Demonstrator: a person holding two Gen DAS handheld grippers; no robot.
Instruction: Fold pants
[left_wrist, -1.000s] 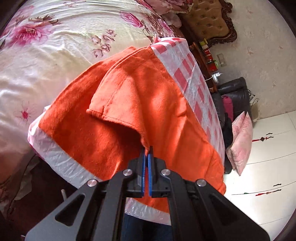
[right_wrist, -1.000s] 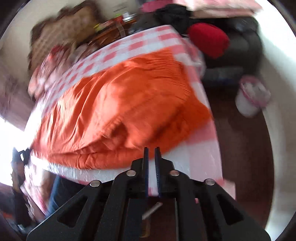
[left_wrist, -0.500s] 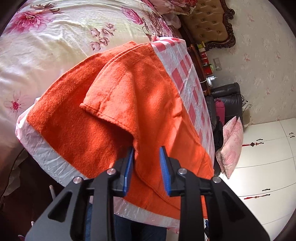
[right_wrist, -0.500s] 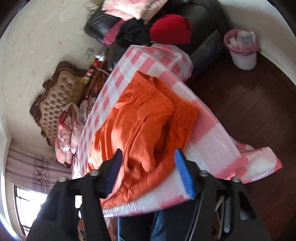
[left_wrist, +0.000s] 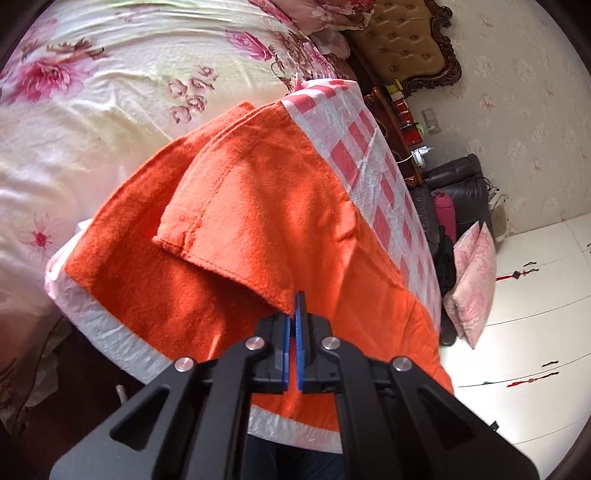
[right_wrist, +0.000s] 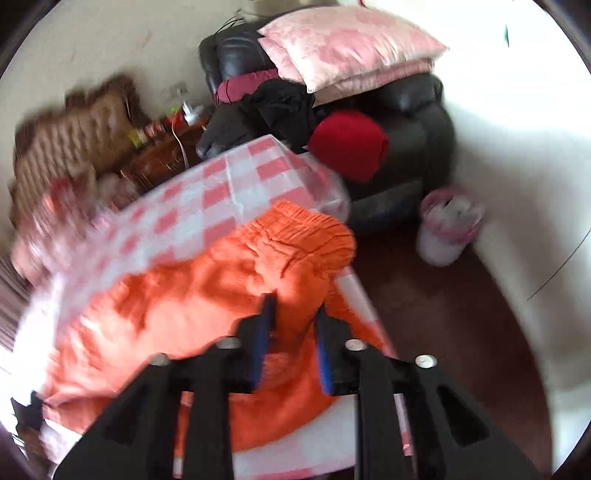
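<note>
orange pants (left_wrist: 258, 229) lie spread on the surface (left_wrist: 373, 173), which is covered by a pink-checked plastic cloth, one leg already laid over the other so the hems sit stacked at the near corner. left gripper (left_wrist: 294, 317) has its fingers shut tight on the corner of the upper leg hem, the cloth pinched between the blue pads (left_wrist: 300, 332) and drawn up slightly off the layer beneath; judged purpose is to keep that end under control for the next fold. right gripper (right_wrist: 293, 321) sits over the waistband end (right_wrist: 310, 225) of the same pants, fingers part-way apart and closing, orange fabric seen between them but not yet pressed; the view is blurred, so contact cannot be confirmed. a flowered bed (left_wrist: 110, 92) stands just beside the surface. fold judged partly done, crosswise fold outstanding.
</note>
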